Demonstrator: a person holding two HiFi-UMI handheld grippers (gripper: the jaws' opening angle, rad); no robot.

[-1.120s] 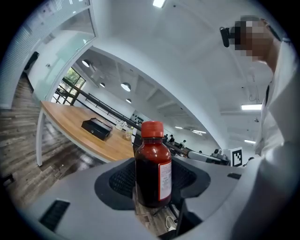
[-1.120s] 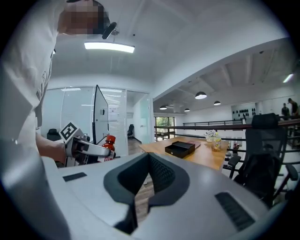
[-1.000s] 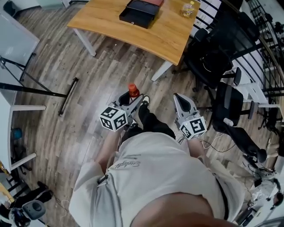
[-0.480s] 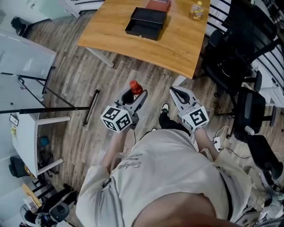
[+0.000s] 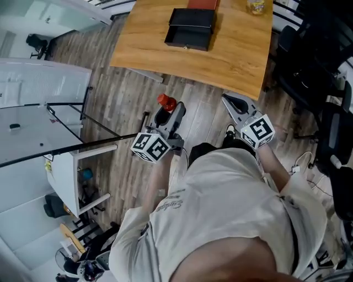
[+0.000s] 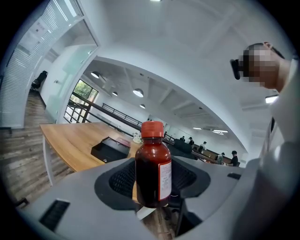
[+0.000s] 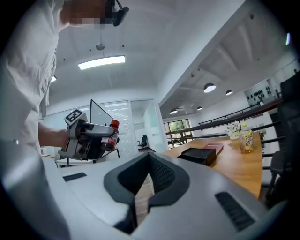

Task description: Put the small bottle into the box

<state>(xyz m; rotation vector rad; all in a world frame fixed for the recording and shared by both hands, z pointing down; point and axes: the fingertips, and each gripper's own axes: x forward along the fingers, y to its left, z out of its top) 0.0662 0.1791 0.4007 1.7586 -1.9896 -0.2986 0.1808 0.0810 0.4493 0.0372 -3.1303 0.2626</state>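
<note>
White shirt cloth on the person (image 5: 220, 215) filled the nearest part of the head view, with both grippers held out in front over the grey-brown plank floor (image 5: 118, 104). The left gripper (image 5: 170, 110) had its fingers pressed against the sides of the small dark-red bottle with a red cap and white label (image 6: 153, 164), which stood upright between them, the cap clear above the pads. The right gripper (image 5: 236, 103), well apart from the left, had its fingers brought together with nothing between them.

Bare floor lay open between the grippers and the curved near edge of the light wooden table (image 5: 231, 63). To the right, black office chairs (image 5: 314, 71) crowded close to the table's corner; to the left the floor ran free up to a white desk (image 5: 66, 171).

On the table, set back from the near edge, sat the open black rectangular box (image 5: 190, 30), with bare tabletop all around it. Beyond it lay a flat red item (image 5: 202, 4), and a yellow bottle (image 5: 256, 5) stood near the far right edge.
</note>
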